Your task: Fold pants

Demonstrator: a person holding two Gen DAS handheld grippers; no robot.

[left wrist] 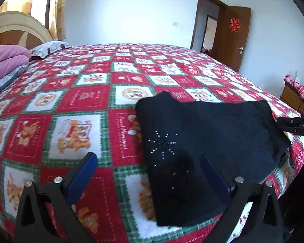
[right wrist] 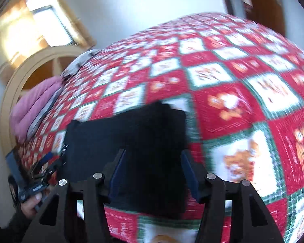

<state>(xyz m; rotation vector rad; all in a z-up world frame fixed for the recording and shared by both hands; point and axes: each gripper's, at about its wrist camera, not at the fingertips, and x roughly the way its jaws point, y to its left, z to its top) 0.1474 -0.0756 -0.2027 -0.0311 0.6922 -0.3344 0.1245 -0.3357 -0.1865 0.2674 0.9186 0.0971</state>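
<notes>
The black pants [left wrist: 202, 147] lie folded into a flat pile on the bed, with a small rhinestone star pattern on top. My left gripper [left wrist: 150, 162] is open just above their near left corner, holding nothing. The right gripper shows at the right edge of the left wrist view [left wrist: 291, 124], beside the pants' right edge. In the blurred right wrist view the pants [right wrist: 135, 133] lie right in front of my right gripper [right wrist: 153, 158], which is open with its blue pads over the near edge of the cloth. The left gripper shows at the lower left there [right wrist: 36, 174].
A red, white and green checked bedspread [left wrist: 71, 105] covers the bed. A pink quilt [left wrist: 6, 60] and a pillow [left wrist: 50, 47] lie at the headboard end. A brown door [left wrist: 235, 36] stands open at the back right. A wooden cabinet [left wrist: 293, 97] stands beside the bed.
</notes>
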